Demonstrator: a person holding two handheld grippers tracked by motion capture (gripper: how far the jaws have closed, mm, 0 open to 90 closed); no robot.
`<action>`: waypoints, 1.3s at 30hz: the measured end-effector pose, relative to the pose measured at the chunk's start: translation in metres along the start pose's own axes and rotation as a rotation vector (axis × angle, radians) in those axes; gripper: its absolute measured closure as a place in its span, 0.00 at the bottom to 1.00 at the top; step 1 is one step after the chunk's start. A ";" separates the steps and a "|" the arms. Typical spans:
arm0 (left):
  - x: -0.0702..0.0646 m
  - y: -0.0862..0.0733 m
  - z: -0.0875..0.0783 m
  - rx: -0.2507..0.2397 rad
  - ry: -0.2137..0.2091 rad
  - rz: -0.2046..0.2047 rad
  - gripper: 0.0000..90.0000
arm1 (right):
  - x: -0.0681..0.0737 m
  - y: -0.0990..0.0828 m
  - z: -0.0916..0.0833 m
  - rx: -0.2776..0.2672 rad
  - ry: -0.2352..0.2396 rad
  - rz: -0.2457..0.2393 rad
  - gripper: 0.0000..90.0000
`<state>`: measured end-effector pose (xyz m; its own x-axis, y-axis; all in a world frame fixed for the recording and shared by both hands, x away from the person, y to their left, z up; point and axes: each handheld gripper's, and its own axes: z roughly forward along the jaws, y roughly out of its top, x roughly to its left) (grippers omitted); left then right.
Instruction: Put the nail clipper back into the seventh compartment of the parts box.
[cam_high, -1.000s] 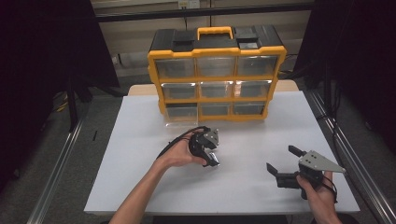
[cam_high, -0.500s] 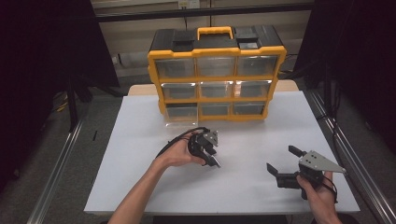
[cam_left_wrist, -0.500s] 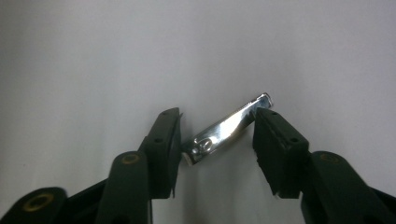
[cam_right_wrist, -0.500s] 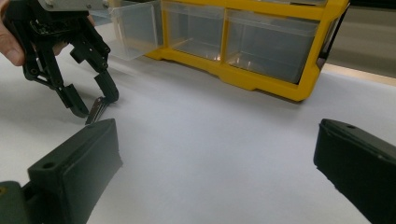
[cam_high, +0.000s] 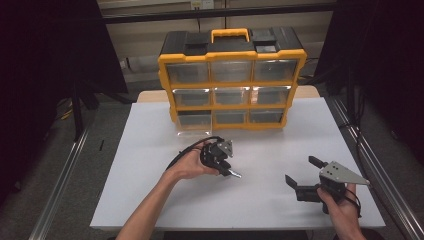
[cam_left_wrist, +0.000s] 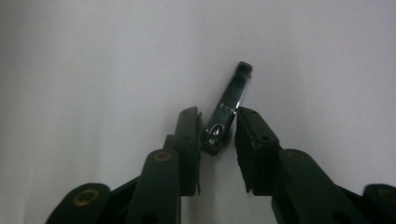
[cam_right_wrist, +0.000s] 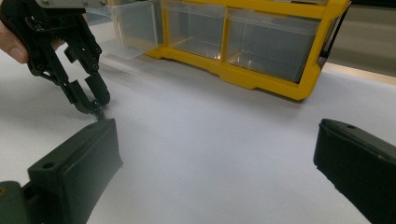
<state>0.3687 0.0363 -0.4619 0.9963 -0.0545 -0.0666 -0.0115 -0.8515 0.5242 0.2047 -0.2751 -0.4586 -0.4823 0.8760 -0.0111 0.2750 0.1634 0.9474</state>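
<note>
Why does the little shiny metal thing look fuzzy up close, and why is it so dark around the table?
In the left gripper view the nail clipper looks soft and dim, slightly out of focus; in the high view the white table is lit while its surroundings sit in shadow; in the right gripper view the drawer cabinet looks hazy.

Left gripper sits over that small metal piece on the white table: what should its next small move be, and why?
Probably finish closing. The left gripper has just been closing, and the small metal piece lies between its jaws, with the near end seemingly not yet pinched on both sides. Once clamped, lift it off the table. The bottom-left drawer of the yellow organizer stands pulled out.
</note>
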 end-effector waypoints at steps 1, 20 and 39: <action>-0.002 0.001 0.000 0.008 0.009 -0.002 0.83 | 0.000 0.000 0.000 0.001 -0.001 0.001 0.00; -0.001 0.001 -0.001 0.009 -0.026 -0.054 0.88 | 0.000 0.000 0.000 0.001 -0.002 0.002 0.00; -0.003 -0.010 -0.009 0.018 -0.037 -0.081 0.87 | 0.000 0.000 0.001 0.004 -0.002 0.001 0.00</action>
<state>0.3661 0.0498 -0.4597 0.9902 -0.0036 -0.1395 0.0674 -0.8630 0.5007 0.2052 -0.2752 -0.4589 -0.4802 0.8771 -0.0105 0.2794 0.1643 0.9460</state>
